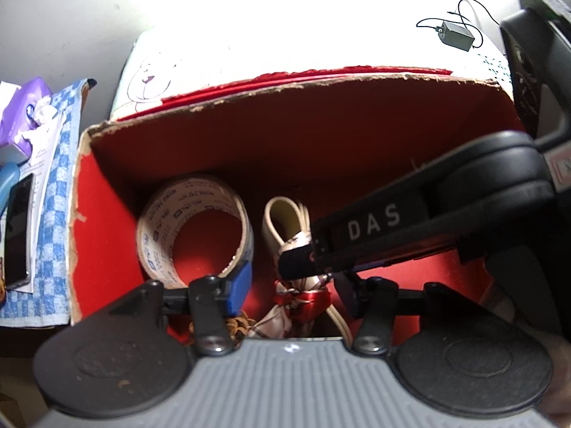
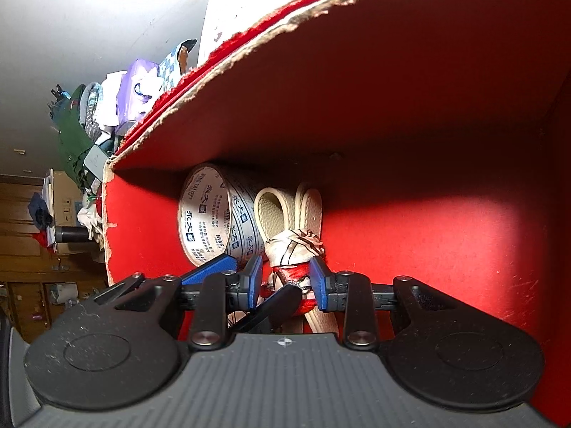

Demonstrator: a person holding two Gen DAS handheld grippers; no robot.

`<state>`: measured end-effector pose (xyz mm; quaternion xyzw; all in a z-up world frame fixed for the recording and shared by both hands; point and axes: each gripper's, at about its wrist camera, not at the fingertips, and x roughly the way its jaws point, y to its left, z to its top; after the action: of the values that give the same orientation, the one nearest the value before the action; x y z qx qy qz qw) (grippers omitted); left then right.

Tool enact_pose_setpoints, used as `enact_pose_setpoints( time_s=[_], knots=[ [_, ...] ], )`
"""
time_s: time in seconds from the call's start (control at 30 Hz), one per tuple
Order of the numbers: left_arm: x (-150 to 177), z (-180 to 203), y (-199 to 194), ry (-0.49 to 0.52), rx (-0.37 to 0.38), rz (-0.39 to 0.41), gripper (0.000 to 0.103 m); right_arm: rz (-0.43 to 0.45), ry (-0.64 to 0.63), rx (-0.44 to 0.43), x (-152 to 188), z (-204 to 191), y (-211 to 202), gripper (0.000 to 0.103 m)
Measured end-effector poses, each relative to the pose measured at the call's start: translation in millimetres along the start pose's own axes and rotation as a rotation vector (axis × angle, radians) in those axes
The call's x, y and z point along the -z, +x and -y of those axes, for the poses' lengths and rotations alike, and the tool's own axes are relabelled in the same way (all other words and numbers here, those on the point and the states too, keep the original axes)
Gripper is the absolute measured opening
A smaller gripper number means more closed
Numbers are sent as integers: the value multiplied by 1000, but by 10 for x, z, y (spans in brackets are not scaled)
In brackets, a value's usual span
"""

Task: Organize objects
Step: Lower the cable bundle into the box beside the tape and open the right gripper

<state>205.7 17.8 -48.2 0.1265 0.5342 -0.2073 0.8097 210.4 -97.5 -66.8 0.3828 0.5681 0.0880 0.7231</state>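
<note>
While both grippers reach into the red box (image 1: 285, 135), the left wrist view shows the left gripper (image 1: 292, 285) with its jaws spread wide over the box floor, clamped on nothing. A roll of printed packing tape (image 1: 194, 228) stands on edge at about 10 o'clock from that gripper, its rim close to the blue left finger pad (image 1: 237, 287). At 12 o'clock lies a looped cream strap bundle (image 1: 285, 228) tied with a patterned scarf and red ribbon. The right gripper (image 1: 314, 256) crosses in from 3 o'clock, its tip over the bundle's knot. Outside the box, at 9 o'clock, a phone (image 1: 18, 228) rests on a blue checked cloth (image 1: 57, 192).

Through the right wrist view, the right gripper (image 2: 285, 281) has its jaws partly apart, straddling the knot of the strap bundle (image 2: 285, 224); whether the pads touch it I cannot tell. The packing tape (image 2: 210, 221) sits at 11 o'clock, touching the bundle.

For a clean placement, I judge it best to let the bundle settle flat beside the tape, open fully, and draw straight back so the ribbon does not snag a pad.
</note>
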Motion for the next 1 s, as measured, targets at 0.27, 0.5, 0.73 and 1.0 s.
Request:
enact_pose_setpoints(
  time_s=[0.27, 0.5, 0.73, 1.0],
  knots=[
    [30, -77, -13, -9, -12, 13, 56, -5, 8, -35, 14, 48, -37, 33],
    [68, -109, -57, -36, -20, 11, 56, 49, 23, -66, 43, 52, -92, 33],
    [109, -101, -150, -51, -87, 31, 57, 125, -35, 2, 69, -45, -189, 33],
    [120, -155, -215, -75, -88, 55, 60, 186, -89, 41, 186, -110, -300, 33]
  ],
)
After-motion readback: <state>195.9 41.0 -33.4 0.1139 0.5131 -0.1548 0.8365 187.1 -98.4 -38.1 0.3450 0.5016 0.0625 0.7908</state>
